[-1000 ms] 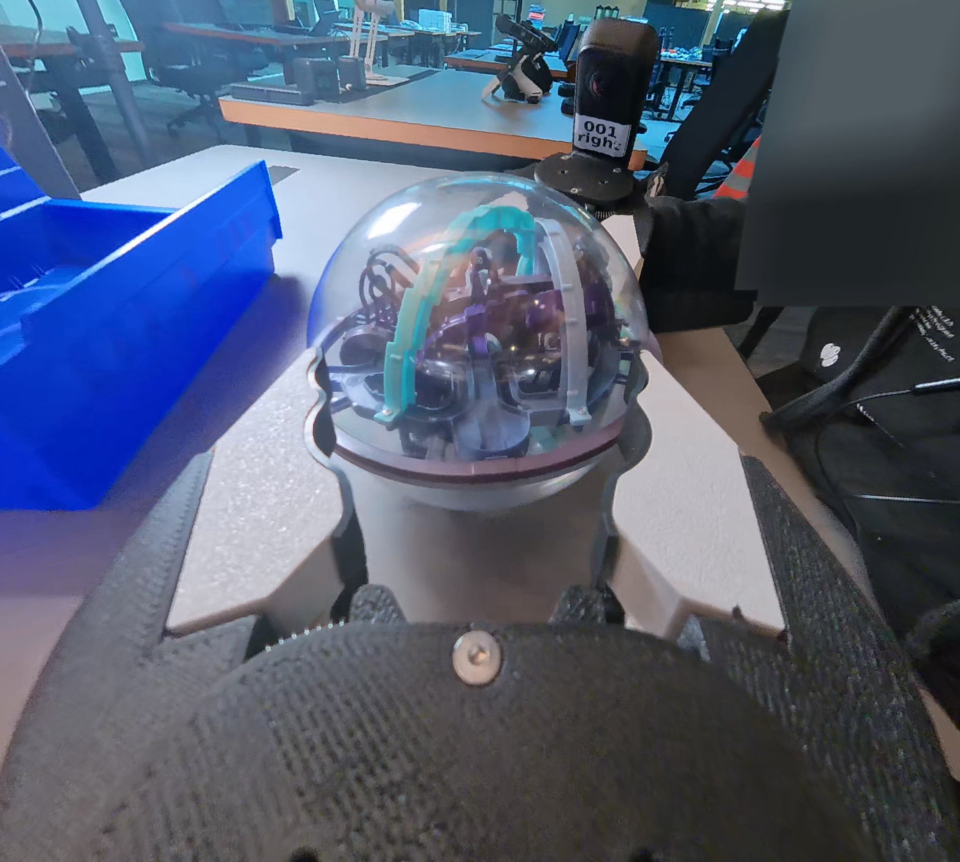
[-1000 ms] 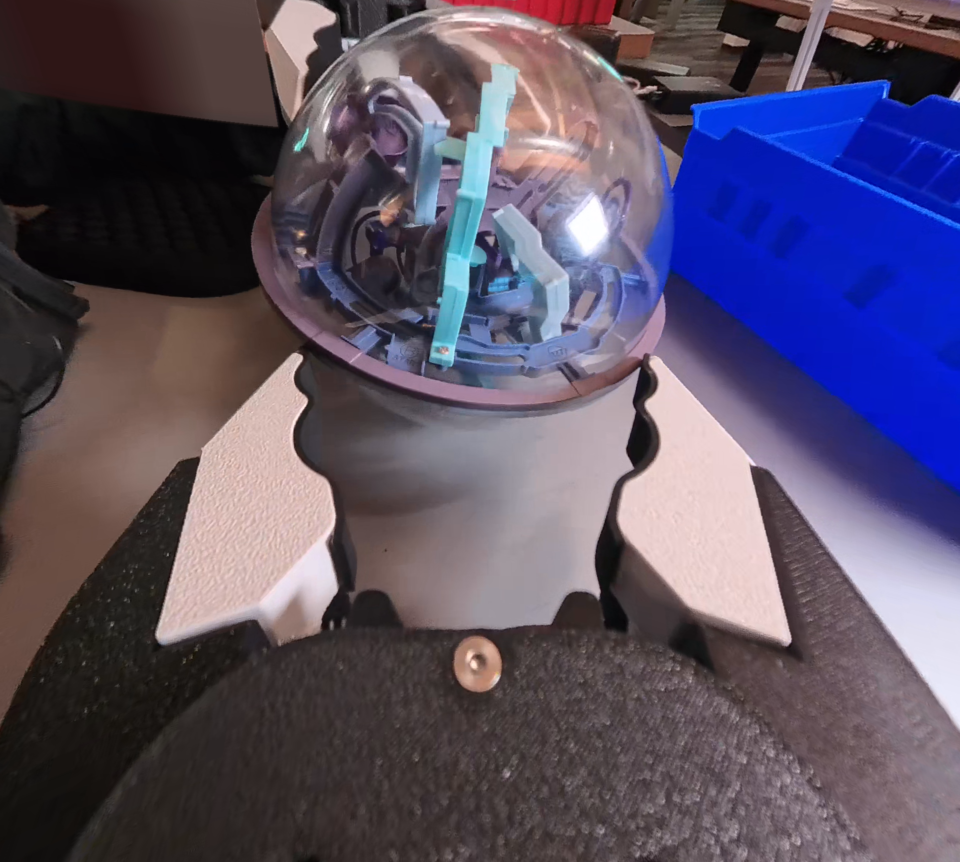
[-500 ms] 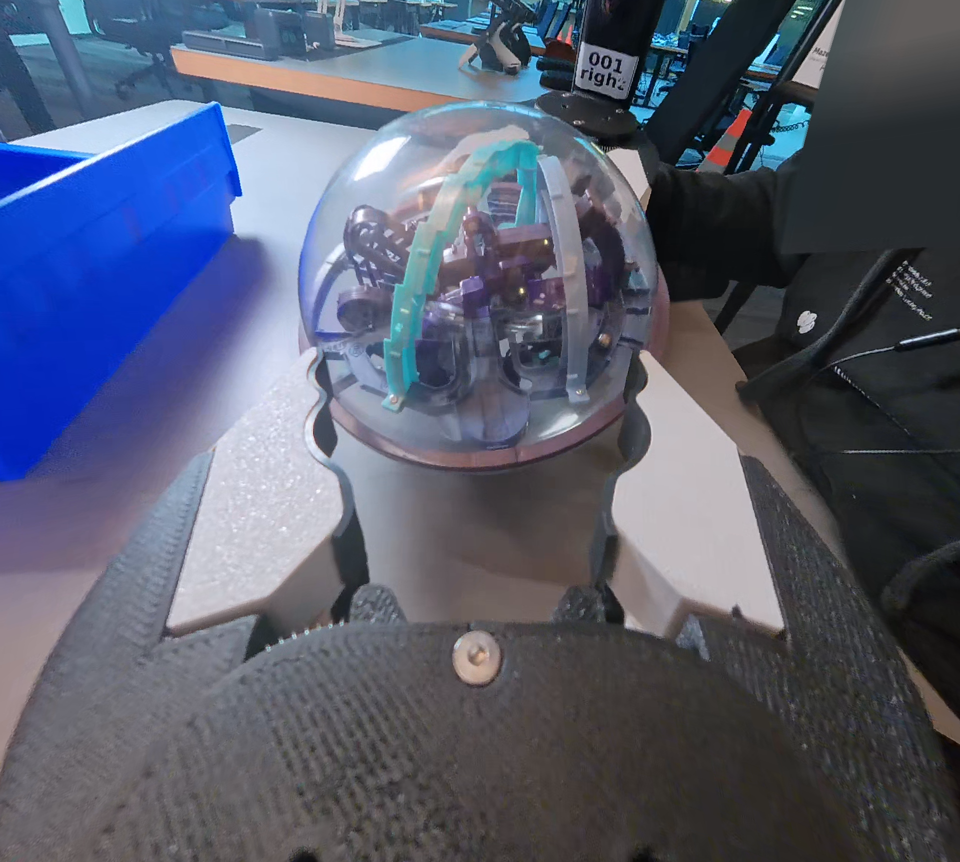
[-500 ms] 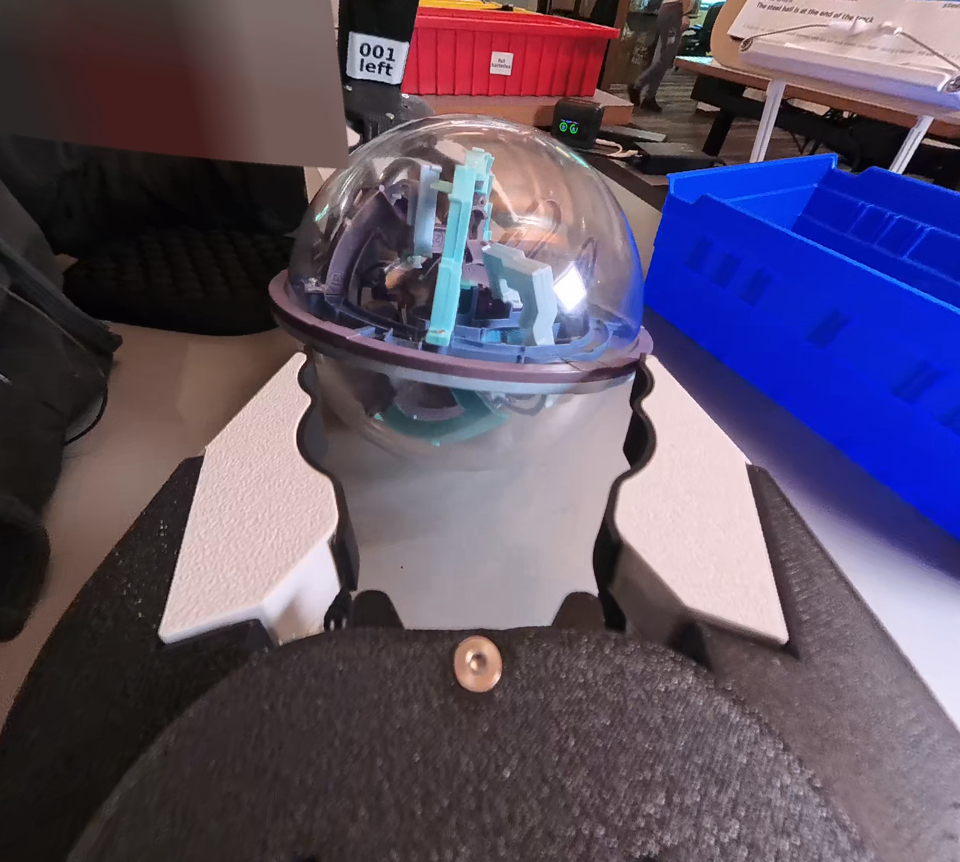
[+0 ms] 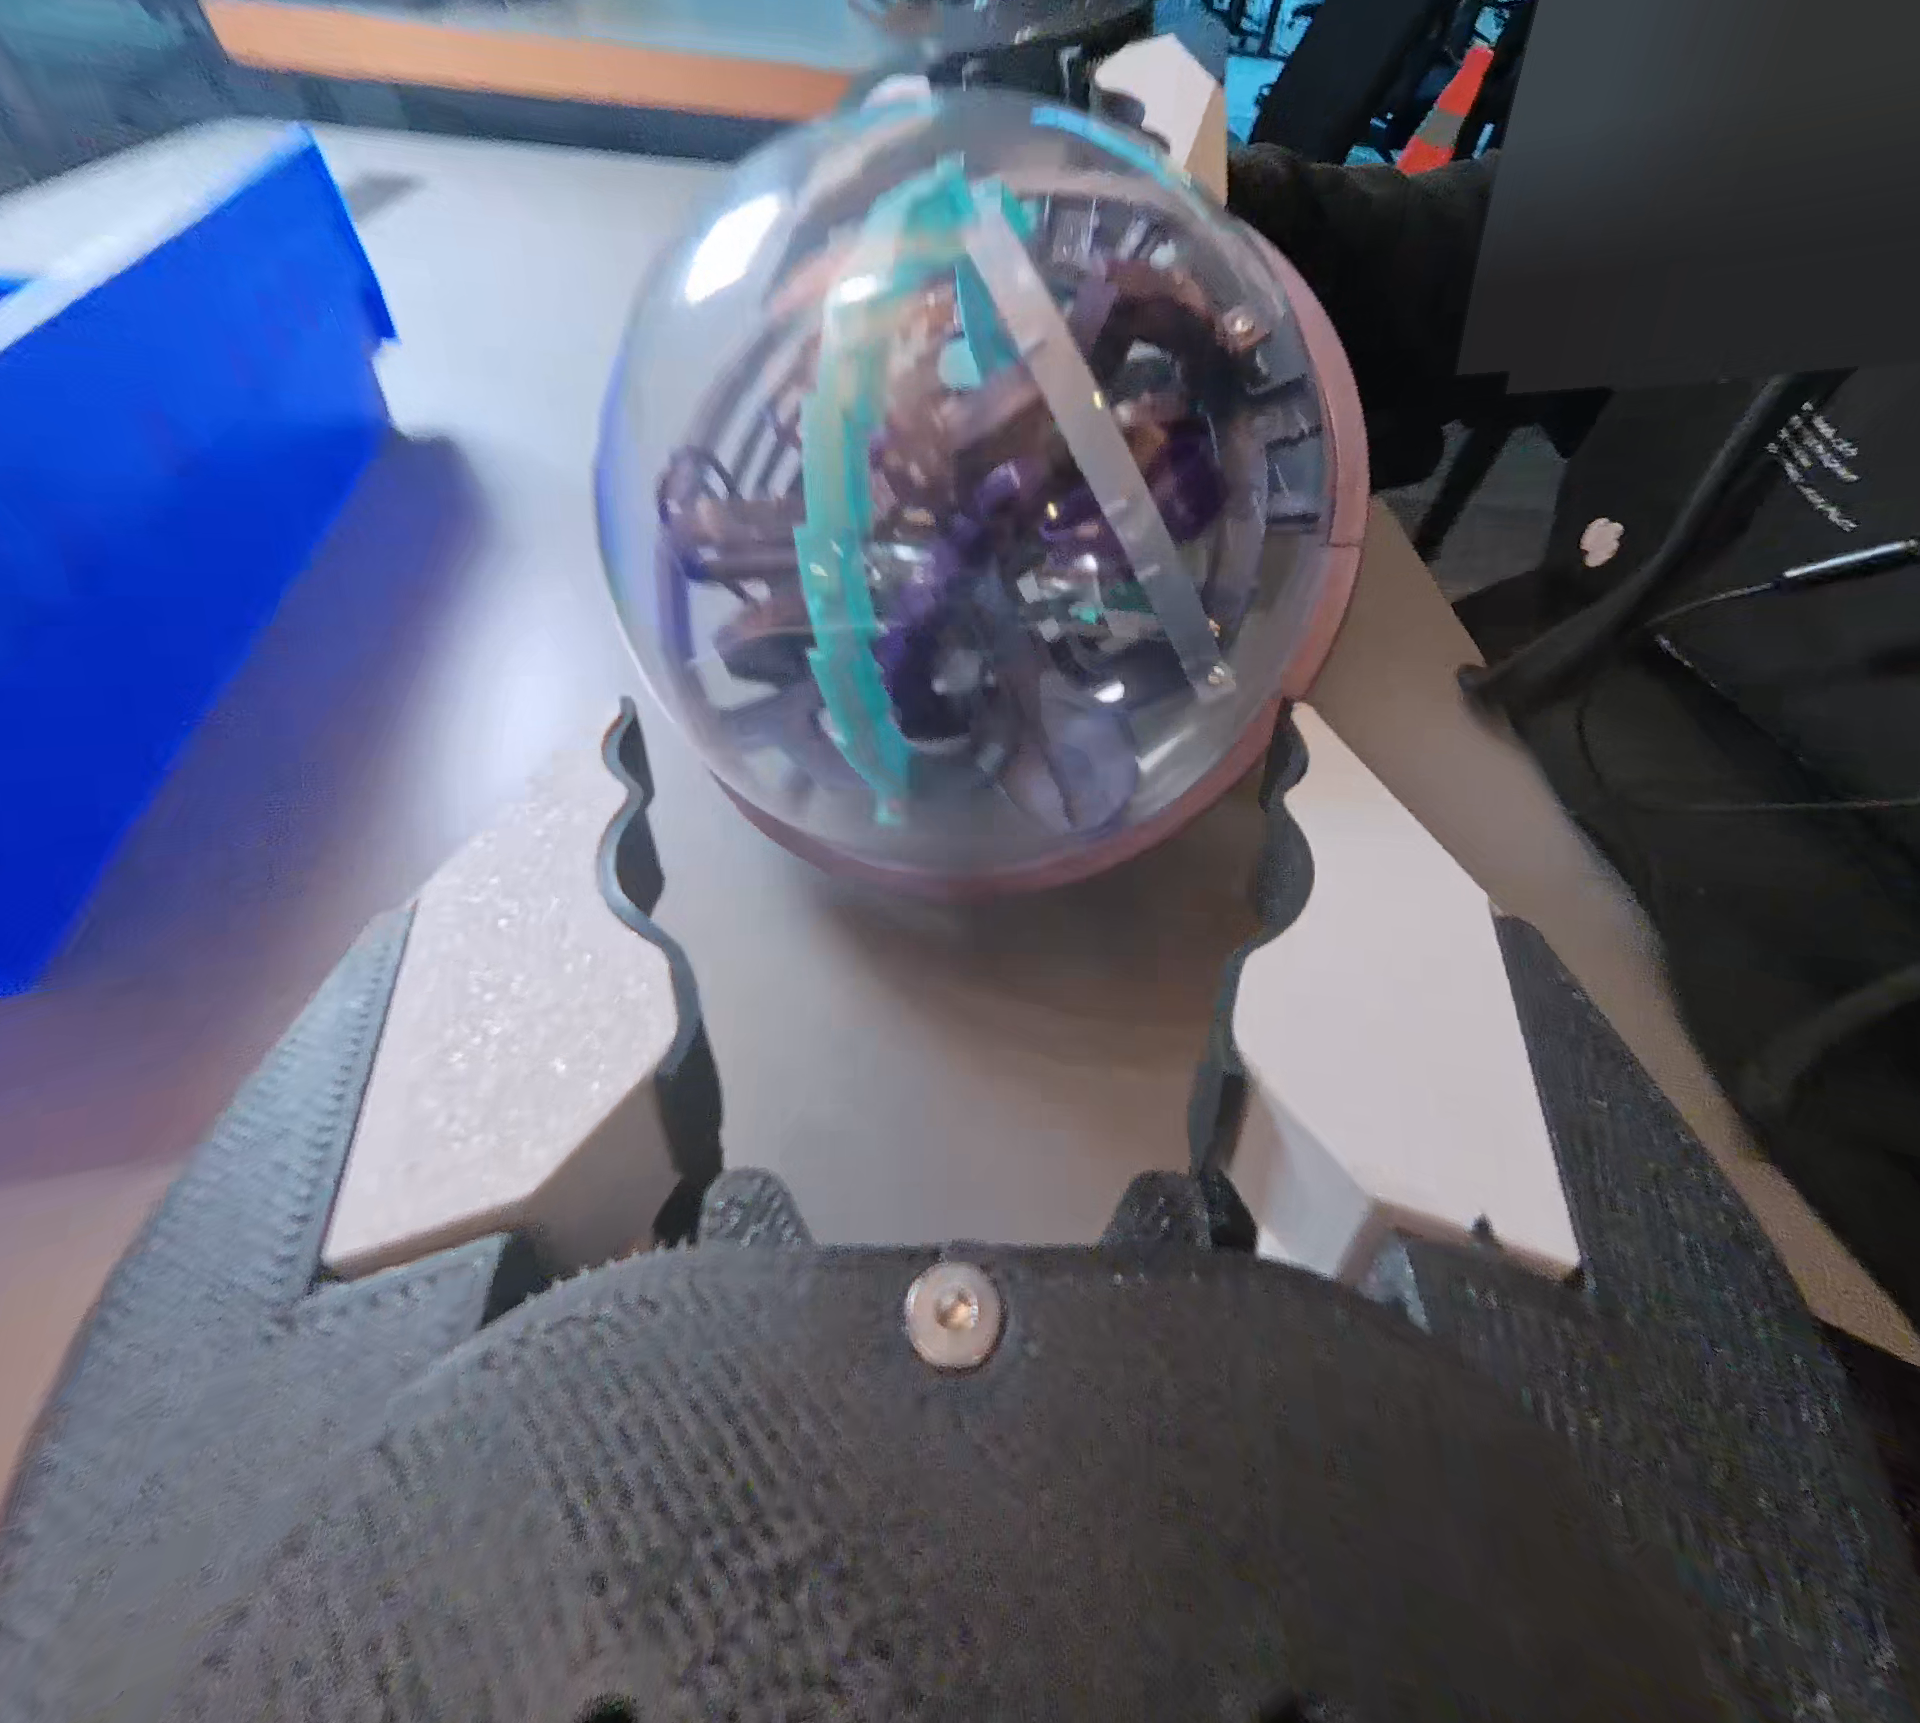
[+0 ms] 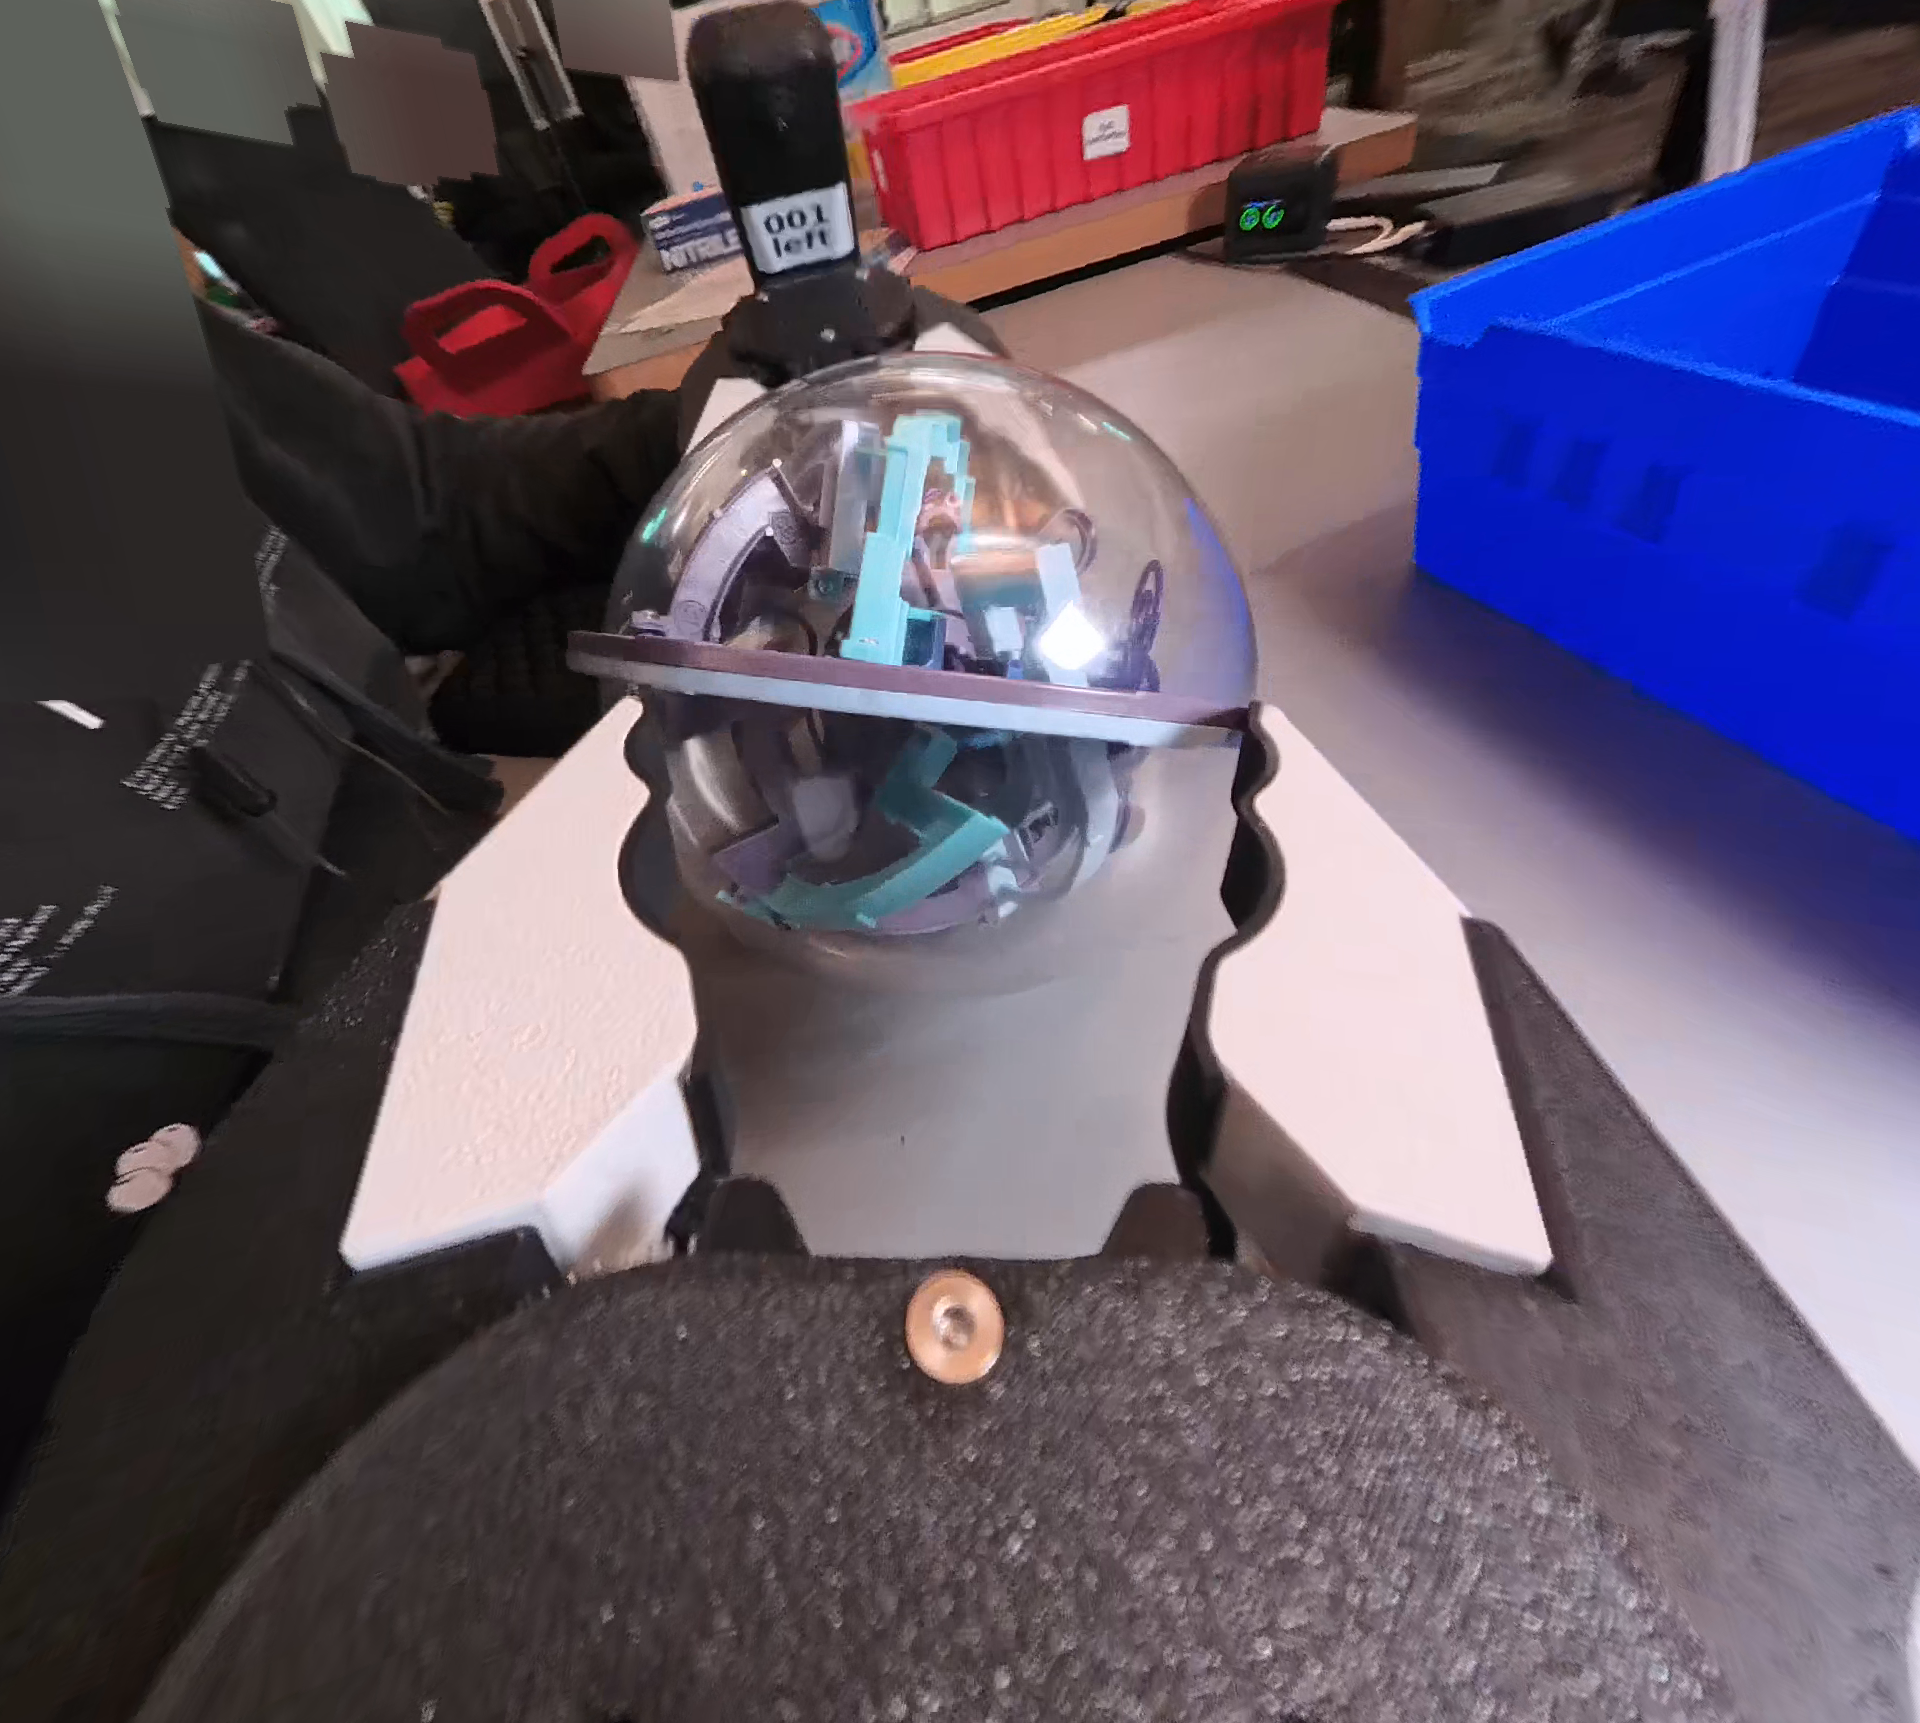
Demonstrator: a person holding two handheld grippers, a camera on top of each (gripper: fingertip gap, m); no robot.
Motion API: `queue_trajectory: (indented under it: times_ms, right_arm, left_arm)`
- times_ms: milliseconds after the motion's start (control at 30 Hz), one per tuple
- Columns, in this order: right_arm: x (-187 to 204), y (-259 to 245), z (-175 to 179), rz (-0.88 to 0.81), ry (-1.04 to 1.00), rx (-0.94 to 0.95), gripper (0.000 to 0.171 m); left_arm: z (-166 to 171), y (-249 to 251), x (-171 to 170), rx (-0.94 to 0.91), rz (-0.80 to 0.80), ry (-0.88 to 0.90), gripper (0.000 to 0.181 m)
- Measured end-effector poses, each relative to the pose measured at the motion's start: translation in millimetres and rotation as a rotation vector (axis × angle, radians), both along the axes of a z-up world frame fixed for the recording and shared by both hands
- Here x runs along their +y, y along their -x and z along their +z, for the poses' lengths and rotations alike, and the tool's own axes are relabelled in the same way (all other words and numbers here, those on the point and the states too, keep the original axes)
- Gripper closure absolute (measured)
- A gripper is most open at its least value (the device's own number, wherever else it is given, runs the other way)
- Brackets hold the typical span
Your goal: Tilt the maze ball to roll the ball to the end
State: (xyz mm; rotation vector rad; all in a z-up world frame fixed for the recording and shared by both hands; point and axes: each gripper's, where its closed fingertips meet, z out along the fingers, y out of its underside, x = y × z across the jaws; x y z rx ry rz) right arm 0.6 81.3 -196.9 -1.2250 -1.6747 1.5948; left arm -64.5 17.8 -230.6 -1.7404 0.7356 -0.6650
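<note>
Maze ball [image 5: 971,510] sits gripped between left gripper [image 5: 951,800] and right gripper [image 6: 935,800] from opposite sides, both clamped on it above the grey table [image 6: 1558,894], beside a blue bin [image 6: 1683,468]. Its purple seam ring [image 6: 904,686] lies nearly level in the right wrist view and steeply tilted in the left wrist view.

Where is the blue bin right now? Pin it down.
The blue bin sits on the table, right of the maze ball in the right wrist view and left of it in the left wrist view.
</note>
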Motion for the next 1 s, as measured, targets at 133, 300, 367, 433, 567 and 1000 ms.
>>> queue_trajectory:
  times_ms: [133, 300, 367, 433, 567, 1000]
  right_arm:
    - [7, 9, 3, 0.094, 0.068, -0.105, 0.075]
    - [8, 39, 11, 0.155, 0.174, -0.168, 0.072]
    - [11, 51, 18, 0.108, 0.202, -0.119, 0.073]
    - [26, 58, 22, -0.011, 0.186, -0.068, 0.070]
    - [41, 45, 23, -0.161, 0.011, -0.015, 0.061]
    - [-11, 29, -1, -0.083, -0.346, 0.064, 0.047]
  left_arm:
    - [28, 5, 9, 0.015, -0.020, -0.112, 0.055]
    - [18, -6, 20, 0.026, -0.095, -0.083, 0.044]
    - [17, 0, 23, -0.041, -0.066, -0.058, 0.044]
    - [18, 8, 26, -0.129, -0.007, -0.026, 0.046]
    - [19, 17, 29, -0.250, 0.085, 0.022, 0.049]
    - [6, 8, 15, -0.283, 0.147, 0.195, 0.058]
